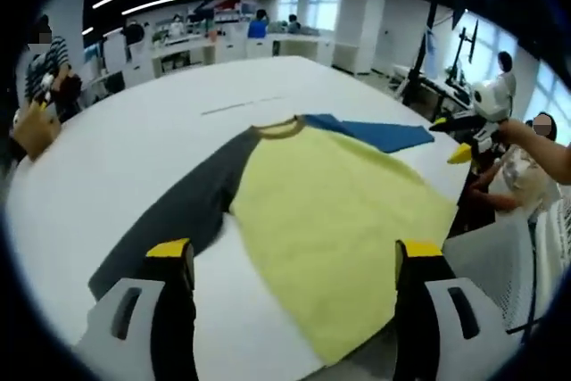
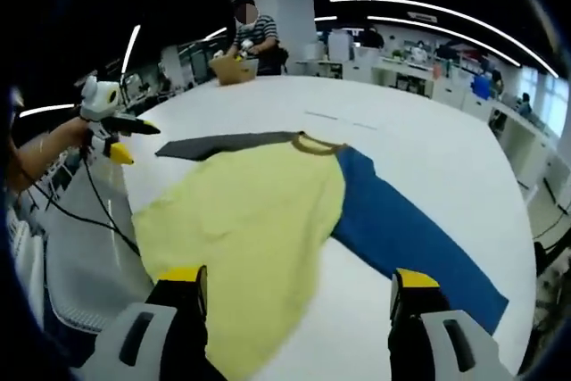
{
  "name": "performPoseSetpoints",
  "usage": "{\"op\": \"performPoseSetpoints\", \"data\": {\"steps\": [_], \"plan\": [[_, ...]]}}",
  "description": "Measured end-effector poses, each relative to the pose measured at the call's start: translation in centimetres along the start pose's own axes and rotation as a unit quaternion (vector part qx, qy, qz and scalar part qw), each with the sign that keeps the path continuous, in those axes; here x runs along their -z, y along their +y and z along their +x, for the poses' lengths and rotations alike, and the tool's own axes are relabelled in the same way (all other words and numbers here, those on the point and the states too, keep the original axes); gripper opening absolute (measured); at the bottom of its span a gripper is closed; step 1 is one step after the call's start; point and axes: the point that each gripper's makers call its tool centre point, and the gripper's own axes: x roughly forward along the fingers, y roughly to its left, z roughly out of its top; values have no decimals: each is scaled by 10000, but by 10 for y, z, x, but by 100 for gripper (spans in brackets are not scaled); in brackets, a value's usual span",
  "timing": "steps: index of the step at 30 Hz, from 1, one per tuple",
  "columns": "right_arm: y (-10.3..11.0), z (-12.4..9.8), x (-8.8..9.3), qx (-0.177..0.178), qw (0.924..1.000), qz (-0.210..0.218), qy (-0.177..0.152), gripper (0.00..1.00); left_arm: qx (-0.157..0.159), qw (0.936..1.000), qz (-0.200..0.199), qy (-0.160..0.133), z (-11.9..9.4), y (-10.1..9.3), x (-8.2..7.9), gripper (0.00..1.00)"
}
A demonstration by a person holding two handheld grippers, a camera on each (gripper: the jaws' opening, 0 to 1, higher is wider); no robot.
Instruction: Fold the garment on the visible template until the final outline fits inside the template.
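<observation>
Yellow body: the garment (image 1: 335, 220) lies spread flat on the white table (image 1: 134, 149), its yellow front facing up, with an olive collar at the neck.
Sleeves: 1 grey sleeve (image 1: 178, 211) and 1 blue sleeve (image 1: 379, 134) reach out to opposite sides; in the right gripper view the blue sleeve (image 2: 410, 238) runs out to the right, the grey sleeve (image 2: 223, 144) to the left.
Hem: the bottom edge of the garment (image 2: 254, 220) lies close to the near table edge in both views.
Left gripper (image 1: 294, 260): jaws wide apart, holding nothing, raised above the hem end of the garment; 1 yellow-tipped jaw sits over the table beside the grey sleeve, the other over the yellow cloth.
Right gripper (image 2: 299, 287): jaws wide apart, holding nothing, above the garment's lower part; it shows at the right of the left gripper view too.
Background: people (image 2: 250, 33) sit at desks beyond the table (image 2: 428, 140).
</observation>
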Motion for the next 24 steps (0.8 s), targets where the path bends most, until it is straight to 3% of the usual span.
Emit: {"op": "performPoseSetpoints", "data": {"steps": [11, 19, 24], "plan": [[-30, 22, -42, -94, 9998, -47, -190, 86, 113, 9993, 78, -359, 20, 27, -39, 96], [-46, 36, -68, -58, 9996, -63, -261, 81, -4, 9991, 77, -426, 37, 55, -43, 92], [-58, 49, -81, 23, 9996, -90, -280, 74, -75, 9983, 225, -526, 48, 67, -56, 87]]}}
